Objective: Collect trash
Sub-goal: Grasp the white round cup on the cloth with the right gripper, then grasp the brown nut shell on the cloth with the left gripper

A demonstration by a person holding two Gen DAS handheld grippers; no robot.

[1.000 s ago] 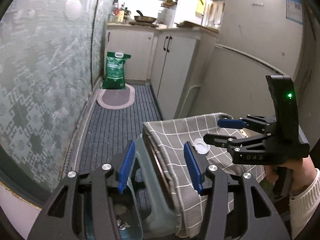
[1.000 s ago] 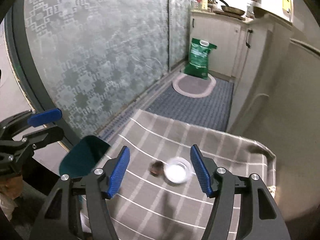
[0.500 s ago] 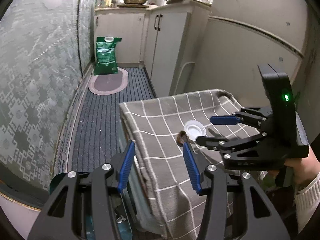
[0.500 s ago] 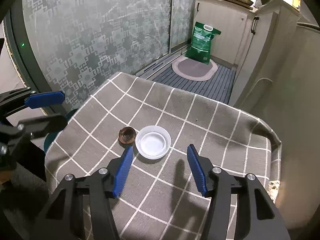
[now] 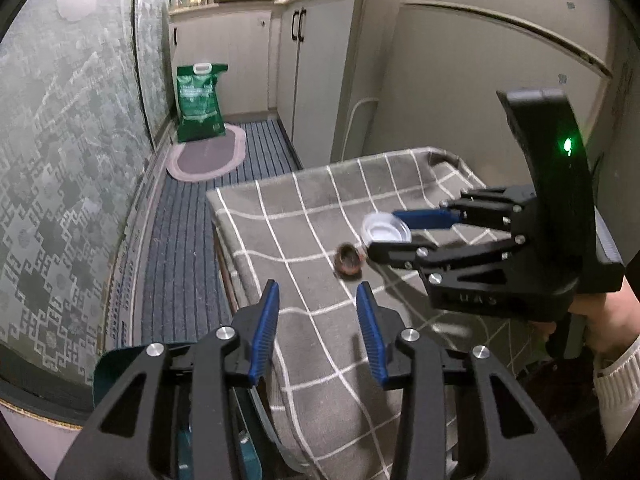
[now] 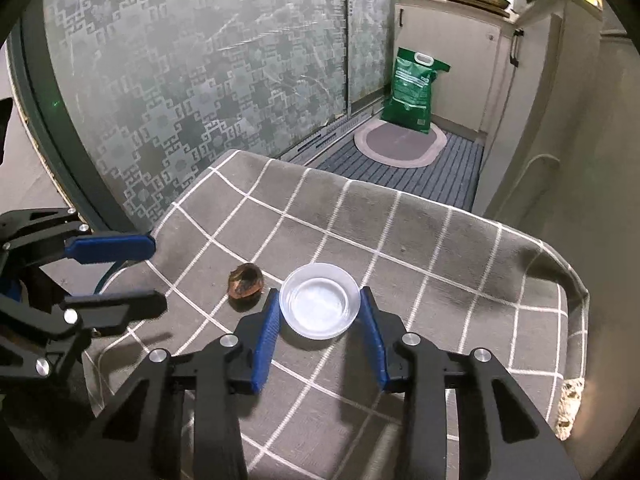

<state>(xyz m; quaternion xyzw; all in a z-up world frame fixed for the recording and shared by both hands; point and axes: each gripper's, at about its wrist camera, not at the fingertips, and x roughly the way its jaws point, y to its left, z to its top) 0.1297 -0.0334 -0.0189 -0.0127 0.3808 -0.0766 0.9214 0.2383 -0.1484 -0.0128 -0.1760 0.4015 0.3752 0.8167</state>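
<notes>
A small white plastic dish (image 6: 318, 300) and a brown nut shell (image 6: 245, 282) lie on the grey checked tablecloth (image 6: 420, 248). My right gripper (image 6: 318, 294) straddles the dish with its jaws closing, and both blue pads touch the rim while the dish rests on the cloth. In the left wrist view the right gripper (image 5: 382, 232) reaches in from the right over the dish (image 5: 380, 229). My left gripper (image 5: 316, 292) hovers over the cloth just short of the shell (image 5: 350, 261), its jaws closing with nothing between them. It also shows in the right wrist view as the left gripper (image 6: 158, 276).
A teal bin (image 5: 116, 364) stands below the table's left edge. A green bag (image 5: 200, 100) and an oval mat (image 5: 204, 156) sit on the striped floor by the cabinets (image 5: 320, 72). A patterned glass door (image 6: 180, 80) runs along the left. A person's hand (image 5: 600, 320) holds the right gripper.
Both grippers came down toward the tablecloth and their jaws narrowed. The right gripper's pads moved in around the white dish. The left gripper swung from over the bin to above the cloth.
</notes>
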